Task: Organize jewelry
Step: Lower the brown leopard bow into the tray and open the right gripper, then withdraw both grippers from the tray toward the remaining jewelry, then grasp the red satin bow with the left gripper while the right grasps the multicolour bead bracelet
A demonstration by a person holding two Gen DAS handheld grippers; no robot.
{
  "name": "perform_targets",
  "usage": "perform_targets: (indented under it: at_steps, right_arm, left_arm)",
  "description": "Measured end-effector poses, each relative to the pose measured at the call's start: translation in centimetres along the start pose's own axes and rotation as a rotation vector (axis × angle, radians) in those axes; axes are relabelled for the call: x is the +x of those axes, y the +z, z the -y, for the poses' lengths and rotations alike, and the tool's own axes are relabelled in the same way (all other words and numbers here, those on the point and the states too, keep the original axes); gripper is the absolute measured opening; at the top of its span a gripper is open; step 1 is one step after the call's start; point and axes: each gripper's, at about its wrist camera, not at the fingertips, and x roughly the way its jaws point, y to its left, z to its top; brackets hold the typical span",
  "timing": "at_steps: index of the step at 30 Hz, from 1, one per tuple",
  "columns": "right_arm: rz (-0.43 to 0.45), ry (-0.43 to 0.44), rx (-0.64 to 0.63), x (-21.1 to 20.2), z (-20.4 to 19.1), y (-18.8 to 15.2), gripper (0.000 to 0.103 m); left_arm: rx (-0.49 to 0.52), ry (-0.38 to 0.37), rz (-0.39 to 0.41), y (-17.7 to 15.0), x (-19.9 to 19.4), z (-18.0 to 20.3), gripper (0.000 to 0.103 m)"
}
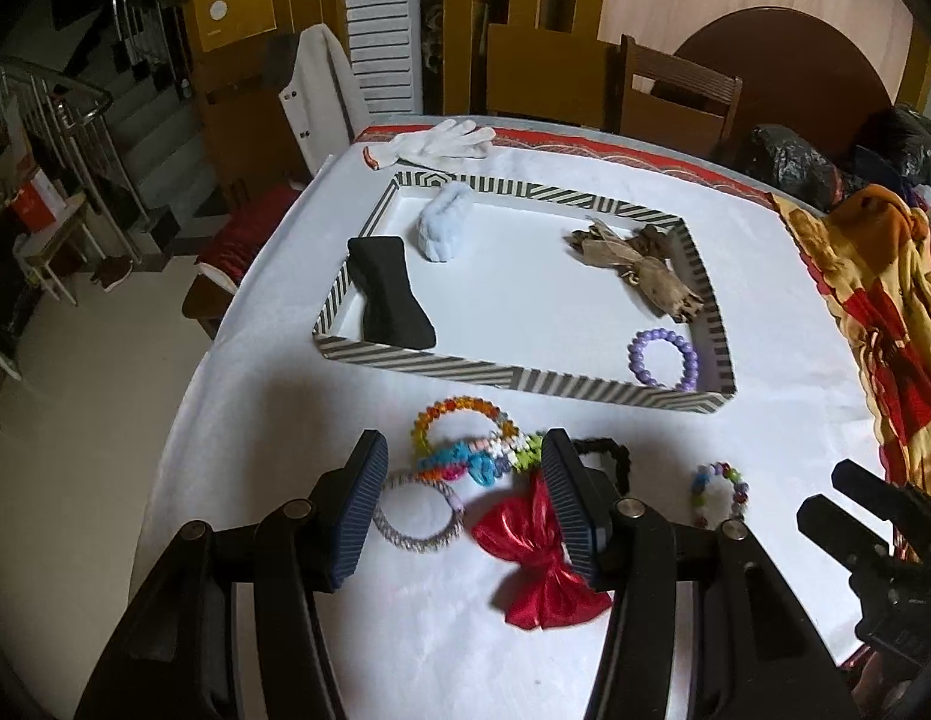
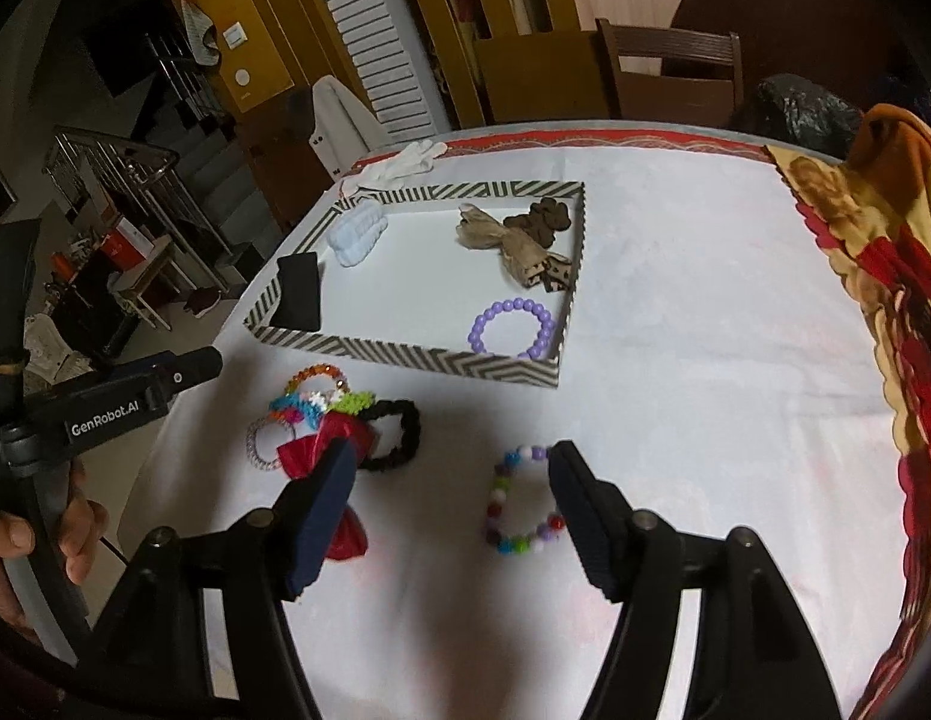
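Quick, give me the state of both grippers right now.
Left gripper: open, holding nothing, above the bracelet pile.
Right gripper: open, holding nothing, near the multicolor bead bracelet.

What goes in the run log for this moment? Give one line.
left tool: open, over bracelet pile | right tool: open, over multicolor bracelet | tray: purple bracelet inside

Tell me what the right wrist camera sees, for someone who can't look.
The open right gripper hovers over a white table, near a multicolored bead bracelet and a red bow. Behind them, a striped tray holds a purple bead bracelet.
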Motion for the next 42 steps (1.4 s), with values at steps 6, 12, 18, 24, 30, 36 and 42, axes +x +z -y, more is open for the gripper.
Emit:
perform_targets:
  at_steps: [6,12,18,24,30,36,42]
  right_arm:
    - [0.018,-0.005,0.004,-1.7,-0.2,-1.2,0.071]
    - [0.030,-0.020,-0.011,-2.8,-0.3,-1.8,0.072]
    - [0.035,-0.021,-0.022,-3.2,-0.5,-2.0,0.073]
    - [0.036,-0.017,-0.029,-3.5,-1.0,-2.0,0.073]
    - [0.051,-0.038,-0.063,-4.0,-1.9,-2.2,0.074]
    - [0.050,-0.043,-0.058,-4.0,-1.6,-2.2,0.075]
    - [0.044,-0.043,-0.054,-3.9,-1.4,-2.2,0.075]
  left_arm:
    - [0.015,-0.007,0.021,-1.3,-1.8,0.7,0.059]
    - [0.009,-0.001,0.033,-2.1,-2.6,0.6,0.059]
    - [0.019,-0.014,0.044,-2.9,-3.4,0.8,0.059]
    - [0.032,-0.018,0.053,-3.3,-4.1,1.2,0.059]
    - [0.029,-0.023,0.054,-3.5,-4.2,1.2,0.059]
    - [0.034,-0.033,0.047,-3.8,-4.3,1.5,0.059]
    - [0.035,-0.032,0.033,-4.0,-4.0,1.6,0.059]
